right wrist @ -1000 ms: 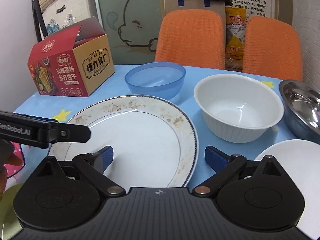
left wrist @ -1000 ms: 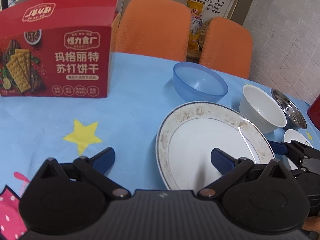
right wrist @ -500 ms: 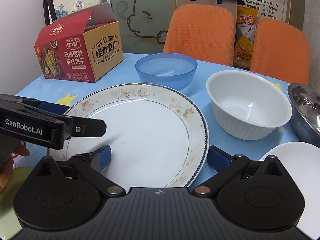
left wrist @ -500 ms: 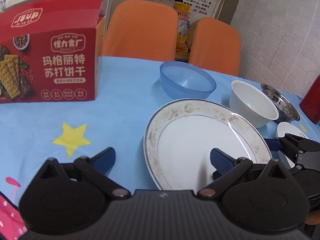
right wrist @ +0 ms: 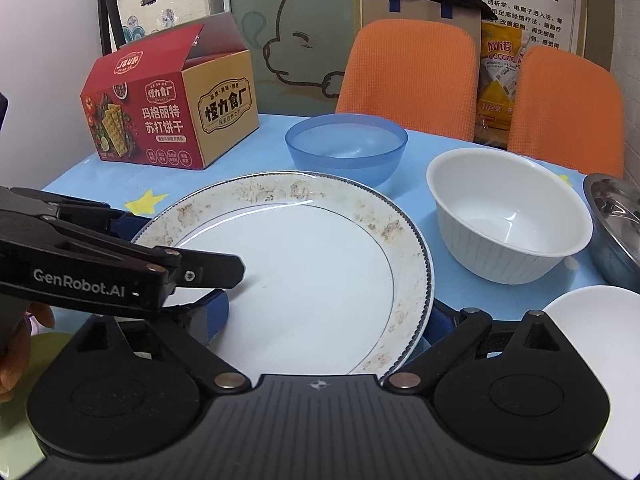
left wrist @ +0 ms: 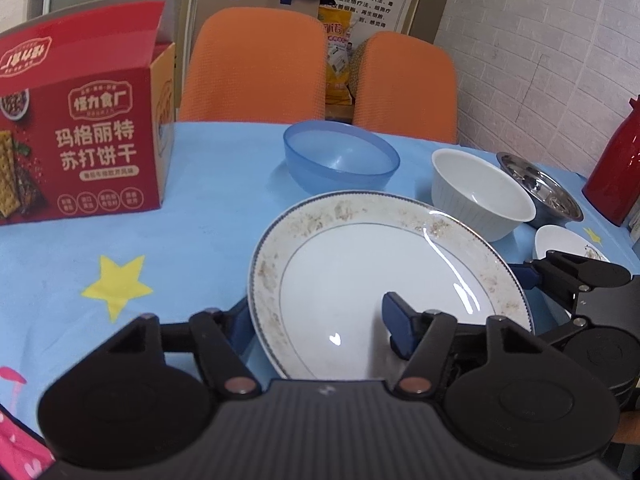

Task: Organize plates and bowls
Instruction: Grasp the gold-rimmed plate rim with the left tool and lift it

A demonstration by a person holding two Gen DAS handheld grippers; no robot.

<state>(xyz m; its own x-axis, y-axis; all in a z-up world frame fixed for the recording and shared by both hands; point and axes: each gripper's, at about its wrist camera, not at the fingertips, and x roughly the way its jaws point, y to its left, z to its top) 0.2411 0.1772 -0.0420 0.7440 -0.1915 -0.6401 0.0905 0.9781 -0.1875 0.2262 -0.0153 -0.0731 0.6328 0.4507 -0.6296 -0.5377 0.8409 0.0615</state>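
A large white plate (left wrist: 384, 280) with a brown-patterned rim lies on the blue tablecloth; it also shows in the right wrist view (right wrist: 304, 272). My left gripper (left wrist: 320, 324) is open, its fingers straddling the plate's near left rim, one under and one over. My right gripper (right wrist: 328, 316) is open and straddles the plate's near right rim the same way. Behind the plate stand a blue plastic bowl (left wrist: 340, 156), a white bowl (left wrist: 480, 192), a steel bowl (left wrist: 540, 192) and a small white plate (left wrist: 568, 244).
A red cracker box (left wrist: 80, 140) stands at the back left of the table. Two orange chairs (left wrist: 256, 64) are behind the table. A red thermos (left wrist: 616, 160) stands at the far right edge. The tablecloth (left wrist: 180, 240) has yellow stars.
Both grippers have moved forward so their fingers now straddle the large plate's rim from either side. The plate itself has not clearly moved.
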